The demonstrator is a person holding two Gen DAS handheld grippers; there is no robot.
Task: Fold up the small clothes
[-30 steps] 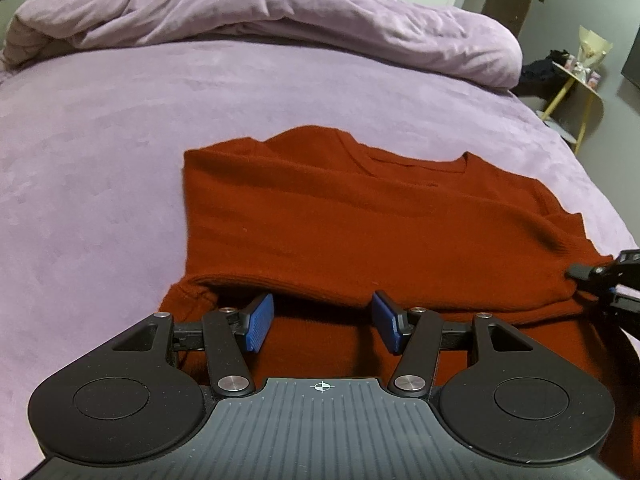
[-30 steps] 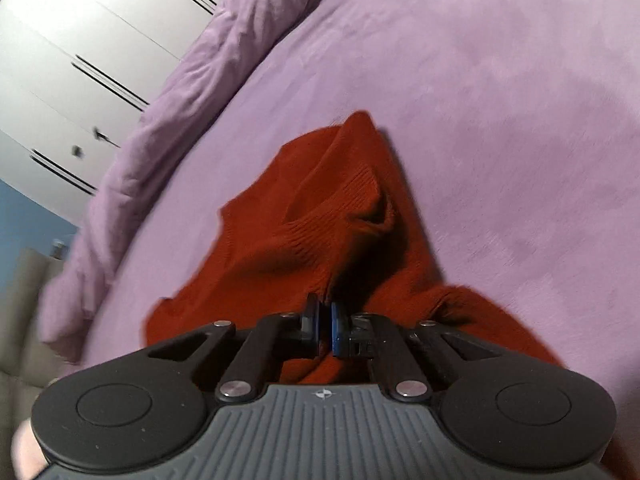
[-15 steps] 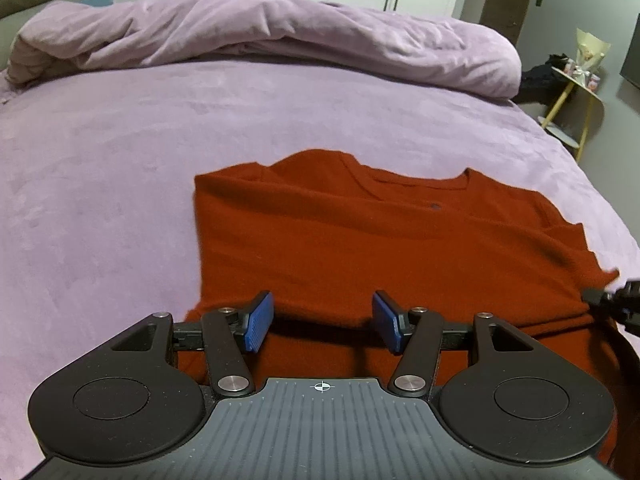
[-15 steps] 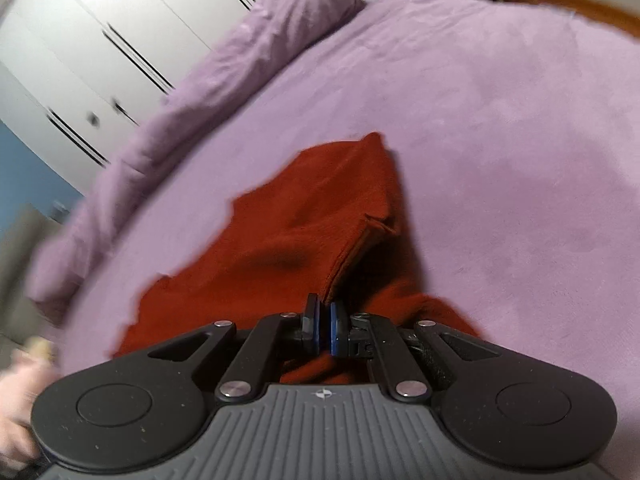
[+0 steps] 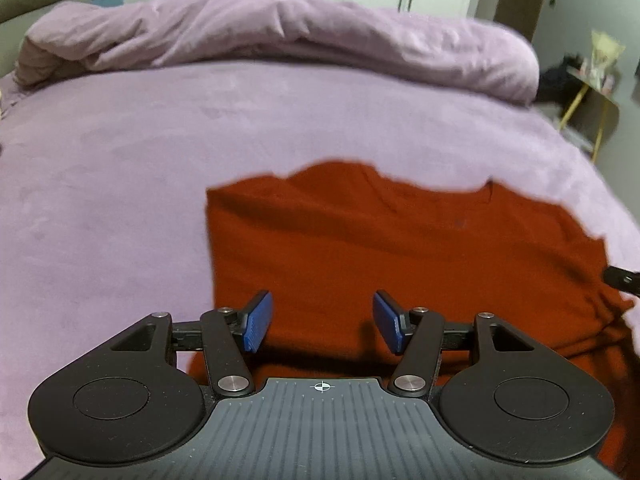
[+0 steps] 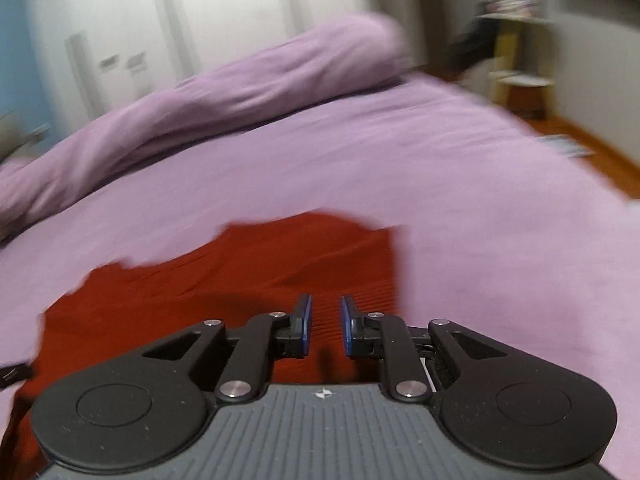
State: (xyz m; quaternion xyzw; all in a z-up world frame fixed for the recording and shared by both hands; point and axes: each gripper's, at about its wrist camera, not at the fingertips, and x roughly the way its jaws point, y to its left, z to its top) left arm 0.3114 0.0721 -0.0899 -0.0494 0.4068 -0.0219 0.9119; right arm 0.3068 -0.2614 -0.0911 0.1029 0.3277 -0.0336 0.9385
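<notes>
Matt knit sweater point(image 5: 360, 248), velvety bedspread point(image 5: 120, 184)

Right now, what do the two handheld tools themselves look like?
Both match: the left tool and right tool have matte black linkage arms with silver pivot screws, blue ribbed finger pads, round black discs at either side, and a grey ridged body bearing a small crosshair mark. No cables or sleeves show.

Lilac-covered bed point(image 5: 168, 168) with a red sweater point(image 5: 360, 248) spread flat, rumpled lilac duvet point(image 5: 280, 36) along the far edge
</notes>
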